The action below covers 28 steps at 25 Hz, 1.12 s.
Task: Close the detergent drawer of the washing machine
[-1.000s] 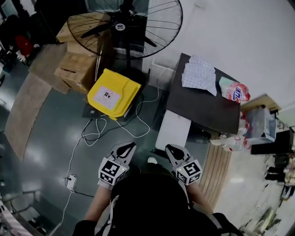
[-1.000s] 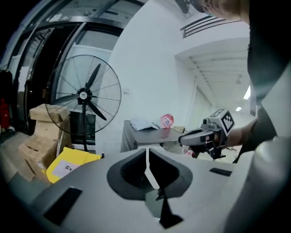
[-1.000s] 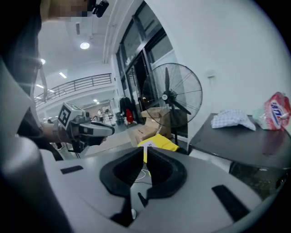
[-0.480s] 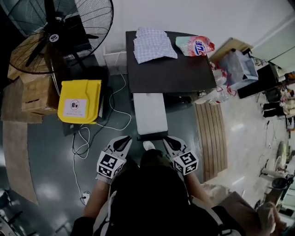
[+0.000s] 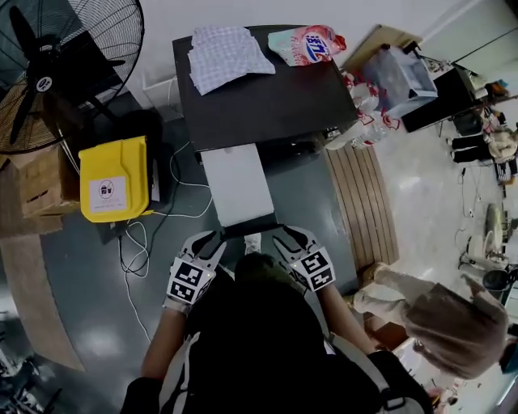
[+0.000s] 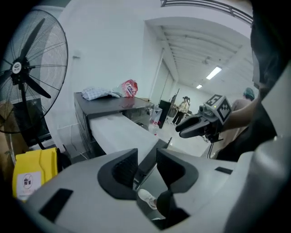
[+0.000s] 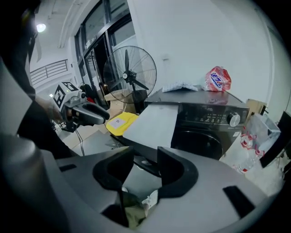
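Grey polished floor [image 5: 97, 340] and a white wall [image 5: 162, 12] frame a dark washing machine [image 5: 267, 105], which carries a checked cloth [image 5: 227, 50] and a detergent bag [image 5: 307, 42] on its top. A fan [image 5: 48, 73] and a yellow case [image 5: 113, 179] stand to its left. Another person [image 5: 453, 319] bends at lower right.

The long white drawer [image 5: 236, 182] stands pulled far out of the machine towards the wearer. Its dark front panel [image 5: 251, 229] forms the near end, and the task is judged not yet begun.

The left gripper [image 5: 210, 239] sits just beside the panel's left corner and the right gripper [image 5: 290, 236] just beside its right corner. This placement suits a square, two-sided push that would send the drawer straight in without jamming.

Both claws are spread, having just been opening. In each gripper view the panel's edge shows through the gap beyond the jaws, but neither claw presses on it. Neither claw holds anything.

Compared with one second ago, the machine now lies straight ahead instead of off to the right. The grippers, then held pressed together over bare floor, now flank the drawer's end.
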{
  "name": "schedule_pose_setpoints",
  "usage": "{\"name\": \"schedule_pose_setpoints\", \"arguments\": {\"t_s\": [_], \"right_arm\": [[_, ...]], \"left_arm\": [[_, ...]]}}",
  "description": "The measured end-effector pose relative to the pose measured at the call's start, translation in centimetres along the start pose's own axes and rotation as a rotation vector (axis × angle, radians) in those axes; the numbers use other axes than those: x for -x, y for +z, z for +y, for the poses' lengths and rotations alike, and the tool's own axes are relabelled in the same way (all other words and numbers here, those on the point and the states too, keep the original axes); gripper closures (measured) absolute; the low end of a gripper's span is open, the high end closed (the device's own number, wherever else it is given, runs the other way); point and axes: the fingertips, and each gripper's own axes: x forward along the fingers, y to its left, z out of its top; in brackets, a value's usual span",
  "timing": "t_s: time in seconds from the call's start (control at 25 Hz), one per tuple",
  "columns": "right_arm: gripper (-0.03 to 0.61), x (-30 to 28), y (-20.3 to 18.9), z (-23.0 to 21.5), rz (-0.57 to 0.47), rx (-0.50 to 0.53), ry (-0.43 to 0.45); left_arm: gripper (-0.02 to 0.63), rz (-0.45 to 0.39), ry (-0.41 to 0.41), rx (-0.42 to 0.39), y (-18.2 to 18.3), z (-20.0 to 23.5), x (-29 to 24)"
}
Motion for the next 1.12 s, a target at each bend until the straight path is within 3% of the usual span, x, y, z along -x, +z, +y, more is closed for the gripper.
{"name": "schedule_pose_setpoints", "arguments": {"t_s": [0.28,0.44,0.84,0.96,1.12], "right_arm": [[0.365,-2.5,-3.5,-2.2,0.075,-0.016,0.007],[0.351,-3.6,-4.9,-2.8,0.118,0.03,0.01],[0.364,-5.8,-5.9,-3.4,0.151,0.04,0.084],[0.408,-6.0,-6.0,-3.2,0.148,0.044,0.102],[0.416,-5.9,-5.8,-3.1,0.151,0.059,0.127]], "left_arm": [[0.459,0.176,0.013,-0.039,-4.9,0.4,-2.9],[0.459,0.256,0.033,-0.08,-7.0,0.6,-3.8],[0.459,0.328,0.037,-0.058,-8.8,1.2,-5.6],[0.499,0.333,0.024,-0.045,-9.0,0.7,-5.9],[0.515,0.325,0.042,-0.03,-8.9,0.7,-5.9]]}}
